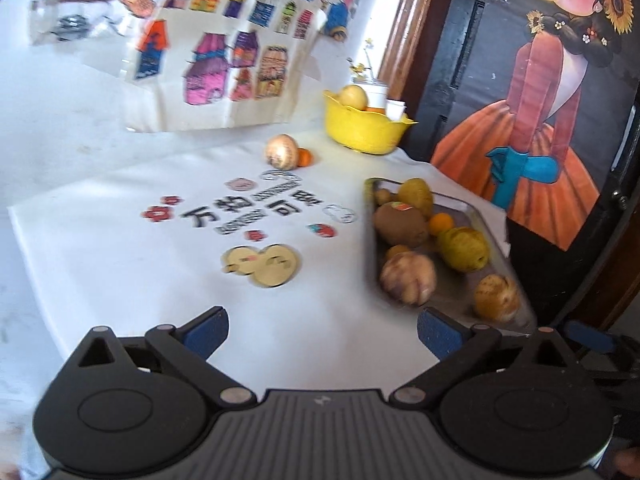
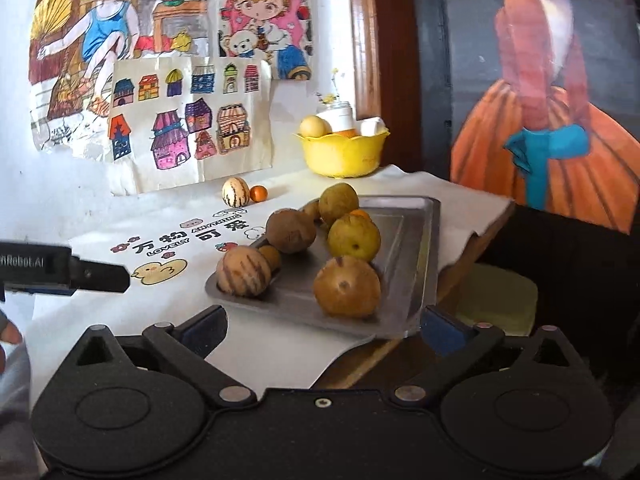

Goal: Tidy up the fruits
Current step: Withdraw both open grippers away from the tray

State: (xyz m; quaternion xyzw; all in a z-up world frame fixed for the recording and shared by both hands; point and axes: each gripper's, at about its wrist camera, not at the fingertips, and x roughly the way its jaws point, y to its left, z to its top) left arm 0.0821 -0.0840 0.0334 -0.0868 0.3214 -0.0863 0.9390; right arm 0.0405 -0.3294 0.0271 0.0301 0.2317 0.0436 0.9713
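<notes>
A metal tray (image 2: 420, 248) on the white cloth holds several fruits: a striped melon (image 2: 244, 272), a brown kiwi (image 2: 291, 231), a yellow-green pear (image 2: 354, 238) and a brownish round fruit (image 2: 346, 286). My right gripper (image 2: 322, 328) stands open just before the tray's near edge, nothing between its fingers. My left gripper (image 1: 322, 330) is open over bare cloth, with the tray (image 1: 460, 304) to its right. Farther back lie a loose striped melon (image 1: 282, 152) and a small orange (image 1: 305, 157). A yellow bowl (image 1: 362, 128) holding a pale fruit stands at the back.
Children's drawings (image 2: 184, 120) hang on the wall behind the table. A dark door with a painted figure (image 1: 536, 128) stands to the right. The tray sits near the table's right edge, with a yellowish cushion (image 2: 496, 300) below. White cups (image 2: 372, 125) sit in the bowl.
</notes>
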